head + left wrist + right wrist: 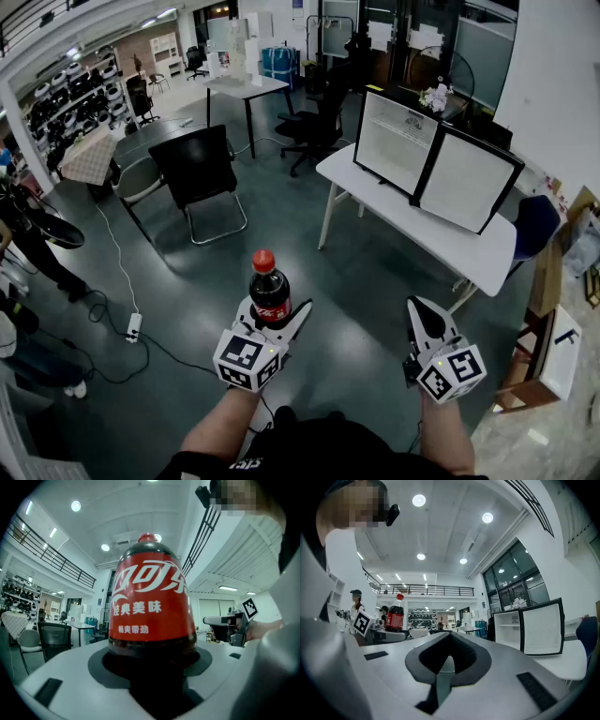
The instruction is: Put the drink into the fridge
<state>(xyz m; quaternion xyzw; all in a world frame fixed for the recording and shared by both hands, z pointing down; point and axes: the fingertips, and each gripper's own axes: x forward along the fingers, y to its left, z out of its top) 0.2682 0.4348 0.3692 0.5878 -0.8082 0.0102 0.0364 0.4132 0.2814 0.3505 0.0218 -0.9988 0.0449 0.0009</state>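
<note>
The left claw [277,321] grips the bottle [269,289] upright by its lower body, level above the floor [366,281] for steady carrying, while the right claw [424,319], clenched empty, is likely spare for the fridge door.

My head camera looks steeply down onto the left gripper [274,323] and right gripper [419,314]. Each of the 2 gripper cameras faces level along its own jaws: the left is hard against the cola bottle [149,597], the right sees it farther off. The head and right gripper views share the white desk [403,225].
</note>
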